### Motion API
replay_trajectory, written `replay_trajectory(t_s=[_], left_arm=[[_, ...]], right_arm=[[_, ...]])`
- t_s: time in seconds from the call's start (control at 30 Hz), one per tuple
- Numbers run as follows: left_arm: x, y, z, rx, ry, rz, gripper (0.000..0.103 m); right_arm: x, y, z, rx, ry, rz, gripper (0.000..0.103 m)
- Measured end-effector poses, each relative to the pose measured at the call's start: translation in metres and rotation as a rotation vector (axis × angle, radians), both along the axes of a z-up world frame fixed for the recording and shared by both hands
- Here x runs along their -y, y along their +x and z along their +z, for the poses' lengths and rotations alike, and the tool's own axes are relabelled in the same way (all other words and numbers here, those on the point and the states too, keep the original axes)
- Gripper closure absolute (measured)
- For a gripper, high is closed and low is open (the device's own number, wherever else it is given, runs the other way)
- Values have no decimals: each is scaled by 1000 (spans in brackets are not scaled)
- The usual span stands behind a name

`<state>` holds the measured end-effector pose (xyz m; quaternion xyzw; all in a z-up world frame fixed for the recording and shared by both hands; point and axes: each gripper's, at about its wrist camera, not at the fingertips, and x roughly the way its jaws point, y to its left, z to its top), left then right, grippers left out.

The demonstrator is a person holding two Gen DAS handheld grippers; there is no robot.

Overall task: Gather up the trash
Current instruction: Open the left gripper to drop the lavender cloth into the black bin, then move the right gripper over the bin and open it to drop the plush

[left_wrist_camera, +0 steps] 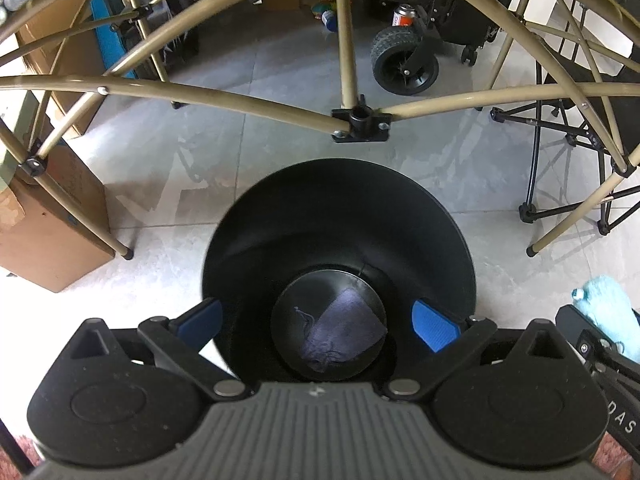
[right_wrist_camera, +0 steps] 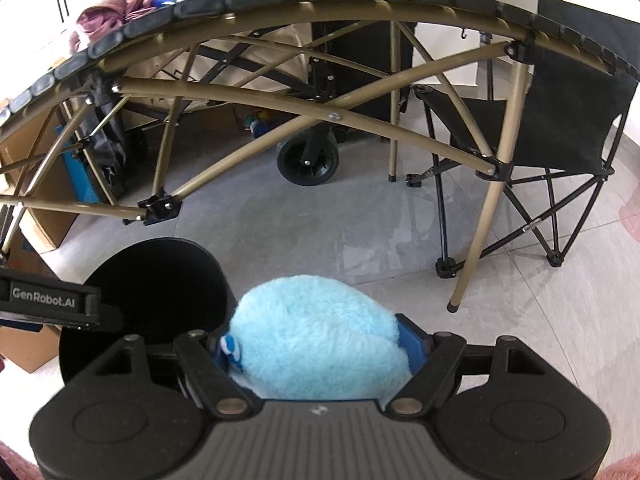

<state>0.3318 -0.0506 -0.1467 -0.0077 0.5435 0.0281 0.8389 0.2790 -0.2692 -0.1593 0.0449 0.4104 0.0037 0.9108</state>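
— What sort of place is this?

— A room in a home, used partly for storage. The floor [left_wrist_camera: 280,80] is pale tile, and a folding camp table [right_wrist_camera: 280,4] stands on it with clothes [right_wrist_camera: 108,20] heaped on top.

— Anything else?

— A folding chair [right_wrist_camera: 560,112], a wagon's wheel [left_wrist_camera: 394,62], cardboard boxes [left_wrist_camera: 48,220] and a black bin [left_wrist_camera: 340,216] on the floor.

A cloth [left_wrist_camera: 344,328] lies in the bin [left_wrist_camera: 340,216] on the floor [left_wrist_camera: 248,128] — table frame [left_wrist_camera: 360,120] behind, folding chair [right_wrist_camera: 560,120] right.
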Motion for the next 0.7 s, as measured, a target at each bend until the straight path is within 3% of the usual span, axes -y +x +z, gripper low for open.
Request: replay_trajectory(t_s=[0.7], left_arm=[[-100,-32,20,80,24,135,0]], right_arm=[[-98,9,13,-5,-28,190,27]])
